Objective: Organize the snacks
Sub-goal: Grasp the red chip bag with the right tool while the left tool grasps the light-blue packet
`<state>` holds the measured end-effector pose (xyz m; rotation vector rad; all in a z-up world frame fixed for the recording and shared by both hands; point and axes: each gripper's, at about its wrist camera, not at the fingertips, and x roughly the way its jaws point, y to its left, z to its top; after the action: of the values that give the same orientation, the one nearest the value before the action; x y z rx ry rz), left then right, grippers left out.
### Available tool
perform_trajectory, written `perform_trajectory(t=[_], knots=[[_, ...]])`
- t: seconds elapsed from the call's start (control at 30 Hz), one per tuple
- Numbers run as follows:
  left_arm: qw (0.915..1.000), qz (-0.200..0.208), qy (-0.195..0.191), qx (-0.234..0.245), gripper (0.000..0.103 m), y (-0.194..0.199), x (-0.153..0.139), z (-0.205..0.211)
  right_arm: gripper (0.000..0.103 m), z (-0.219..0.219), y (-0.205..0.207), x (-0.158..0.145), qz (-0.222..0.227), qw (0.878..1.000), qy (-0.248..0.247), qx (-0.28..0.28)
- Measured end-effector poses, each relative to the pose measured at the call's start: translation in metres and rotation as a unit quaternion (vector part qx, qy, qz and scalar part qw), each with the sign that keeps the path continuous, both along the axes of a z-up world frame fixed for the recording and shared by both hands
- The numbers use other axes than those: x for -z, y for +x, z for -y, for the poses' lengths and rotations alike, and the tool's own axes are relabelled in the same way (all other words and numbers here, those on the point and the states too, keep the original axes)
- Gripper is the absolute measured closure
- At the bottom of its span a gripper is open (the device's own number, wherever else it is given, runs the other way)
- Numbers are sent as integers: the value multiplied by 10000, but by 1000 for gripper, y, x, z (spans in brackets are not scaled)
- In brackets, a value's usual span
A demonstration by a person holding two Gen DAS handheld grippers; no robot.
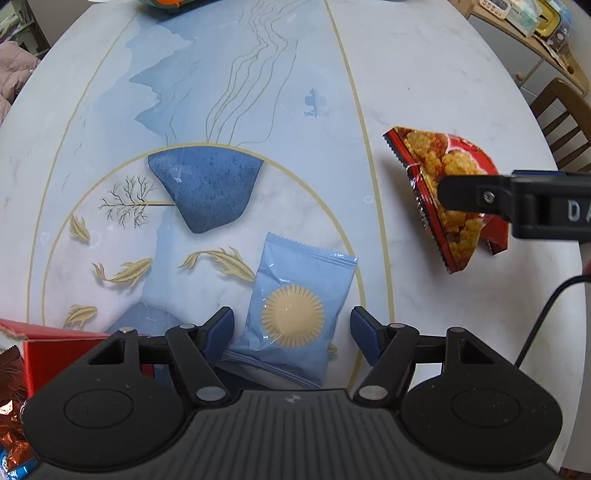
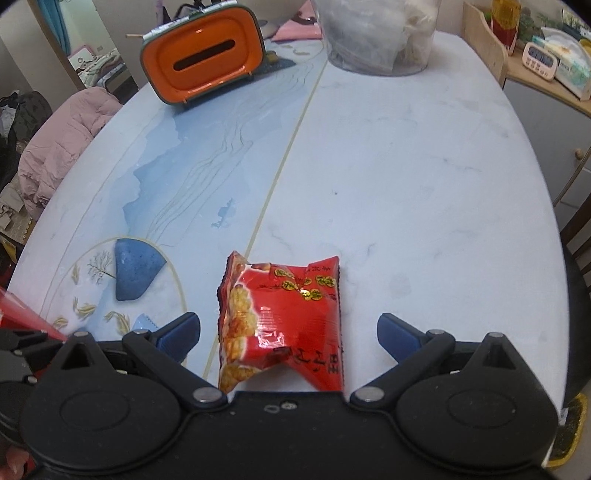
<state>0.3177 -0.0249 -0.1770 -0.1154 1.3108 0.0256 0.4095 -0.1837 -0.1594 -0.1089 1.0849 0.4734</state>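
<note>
We hold both grippers tipped steeply down over the table point(image 1: 424, 74), each above its own snack.

Our left gripper point(image 1: 291, 330) has its jaws spread wide, and the blue packet point(image 1: 299, 314) lies flat on the table in the gap between them. The blue pads point(image 1: 221, 326) stand clear of the packet's edges on both sides, so nothing is pinched. The packet, with its pale sun disc, rests on the painted oval of the tabletop, near the golden fish. At the lower left corner of this view we see the edge of a red box point(image 1: 55, 350) with foil wrappers point(image 1: 13, 424) beside it.

Our right gripper point(image 2: 288, 334) is likewise spread, with the red bag point(image 2: 284, 321) lying on the table between its fingers point(image 2: 177, 332), which do not touch it. The bag is crumpled, sitting on the pale marbled part of the table just right of the gold line. From the left view, the right gripper point(image 1: 517, 205) reaches in from the right edge, one black finger crossing in front of the red bag point(image 1: 443, 184); whether it touches the bag there we cannot tell.

Farther back on the table stand an orange container point(image 2: 203, 59) with a slot and a clear jar point(image 2: 376, 33). The blue packet and red bag lie well apart.
</note>
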Motion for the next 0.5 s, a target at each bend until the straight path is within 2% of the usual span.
perform_trajectory(t=[0.27, 0.4, 0.5], knots=[[9993, 217, 213, 226, 35, -5, 0, 8, 3, -8, 3, 13, -64, 10000, 8, 46], [9979, 359, 396, 374, 51, -12, -4, 18, 13, -9, 0, 19, -114, 9999, -44, -12], [9979, 403, 393, 327, 56, -14, -6, 20, 22, -8, -3, 21, -114, 9999, -58, -29]])
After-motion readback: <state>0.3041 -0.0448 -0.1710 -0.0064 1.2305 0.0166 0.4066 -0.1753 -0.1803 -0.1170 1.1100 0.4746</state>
